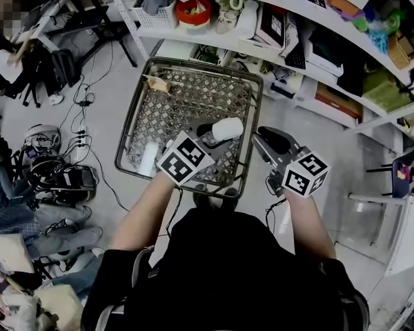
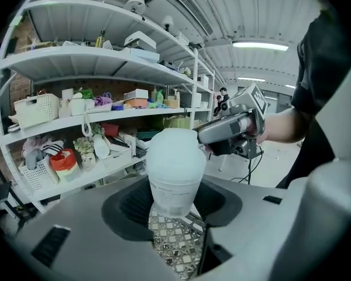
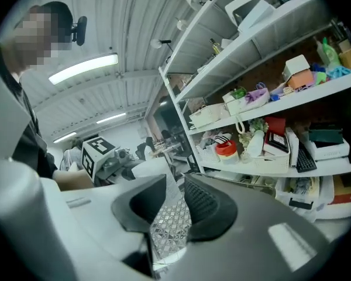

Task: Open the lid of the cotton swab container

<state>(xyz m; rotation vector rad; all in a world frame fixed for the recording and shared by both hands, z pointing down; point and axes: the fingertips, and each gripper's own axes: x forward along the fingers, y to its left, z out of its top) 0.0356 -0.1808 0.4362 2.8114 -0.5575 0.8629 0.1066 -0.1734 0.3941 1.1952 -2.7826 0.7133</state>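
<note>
The cotton swab container (image 2: 173,183), a white translucent tub with a domed lid (image 2: 174,148), stands upright between the jaws of my left gripper (image 2: 174,206), which is shut on its lower body. In the head view the container (image 1: 228,127) is held over the wire basket by the left gripper (image 1: 217,134). My right gripper (image 1: 269,138) hovers just right of it. Its pads (image 3: 206,206) stand a little apart with nothing between them. From the left gripper view the right gripper (image 2: 229,132) sits close behind the lid without touching it.
A wire mesh basket (image 1: 136,109) lies below, holding a white roll (image 1: 148,158) and a brown item (image 1: 159,85). White shelves (image 1: 310,19) packed with goods run along the back and right. Cables and gear (image 1: 58,164) cover the floor at left.
</note>
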